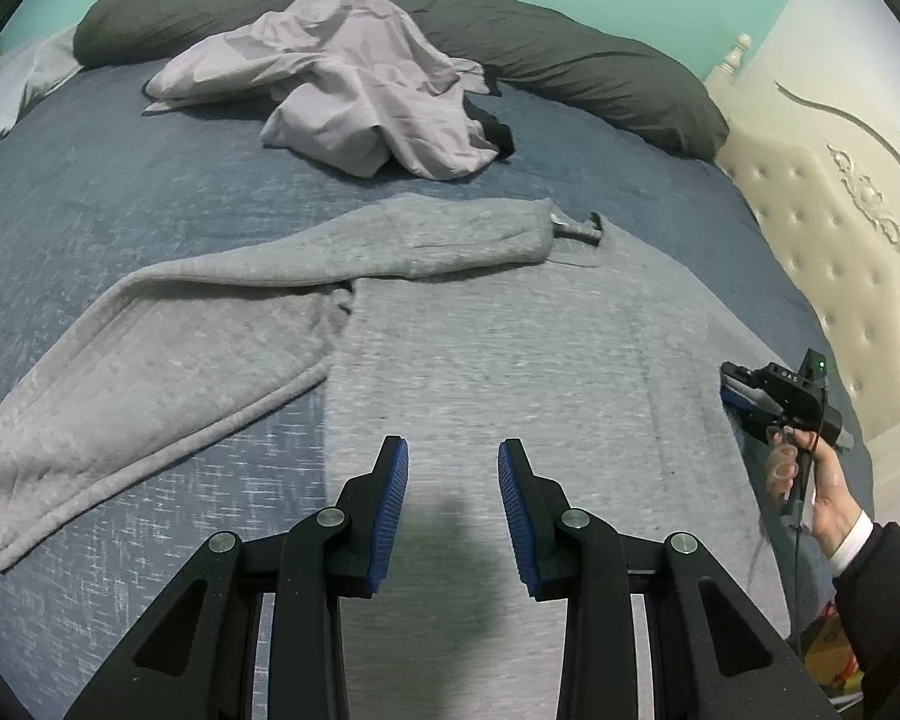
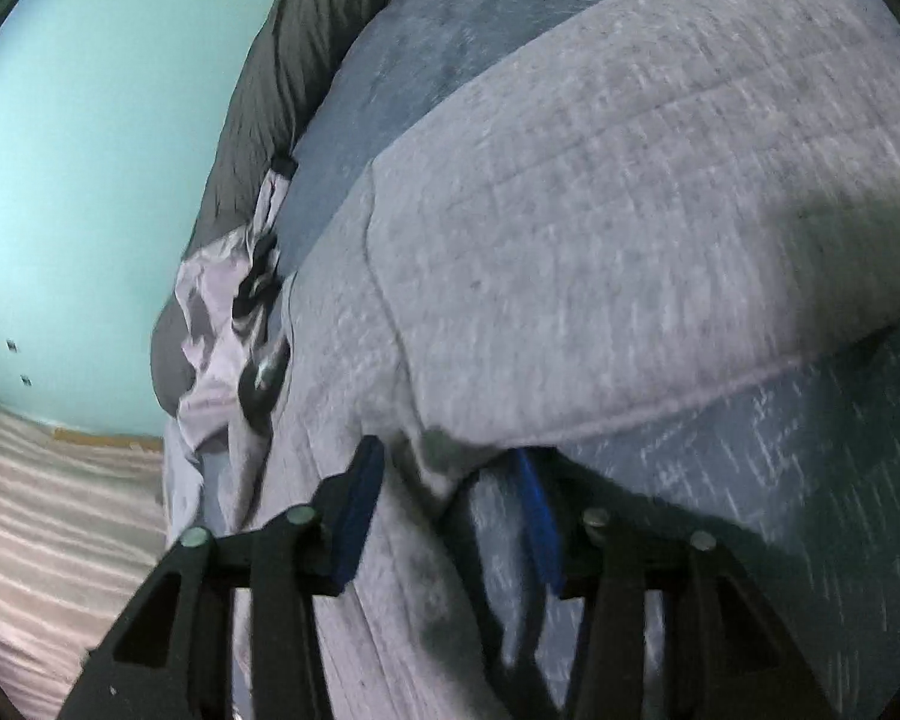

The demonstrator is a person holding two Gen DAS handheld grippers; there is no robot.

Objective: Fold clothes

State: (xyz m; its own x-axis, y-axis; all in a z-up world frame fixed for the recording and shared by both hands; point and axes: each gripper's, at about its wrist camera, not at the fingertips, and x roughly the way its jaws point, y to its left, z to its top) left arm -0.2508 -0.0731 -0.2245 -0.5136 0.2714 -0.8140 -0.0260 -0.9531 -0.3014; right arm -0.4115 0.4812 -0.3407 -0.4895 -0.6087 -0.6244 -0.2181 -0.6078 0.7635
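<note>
**Q:** Where am I, and what lies before me?

**Me:** Mint-green wall behind, and below it a bed (image 1: 120,180) with a blue-grey cover, a long dark bolster pillow (image 1: 570,54) at its far side and a cream tufted headboard (image 1: 822,228) on my right. A grey sweatshirt (image 1: 480,360) lies spread on the cover right under my left gripper (image 1: 453,462). One grey sleeve (image 1: 150,348) runs out to the left; the other sleeve (image 1: 462,234) is folded across the top of the body. Farther back sits a crumpled lilac garment (image 1: 354,78).

**Q:** What are the fingers doing?

**Me:** My left fingers stand apart above the cloth, holding nothing. My right gripper (image 2: 444,480) is at the sweatshirt's right edge. Its blue pads (image 2: 360,498) sit on either side of a raised corner of the grey fabric, with a wide gap between them. I judge it spread and not yet pinching.

**Q:** How far along is the folding?

**Me:** Partway, I judge. One sleeve lies folded in, one still lies out, and the body is unfolded. The lilac garment is a loose heap.

**Q:** What can't you make out?

**Me:** The right wrist view is blurred, so contact with the cloth is uncertain. The sweatshirt's near hem is hidden under my left gripper.
</note>
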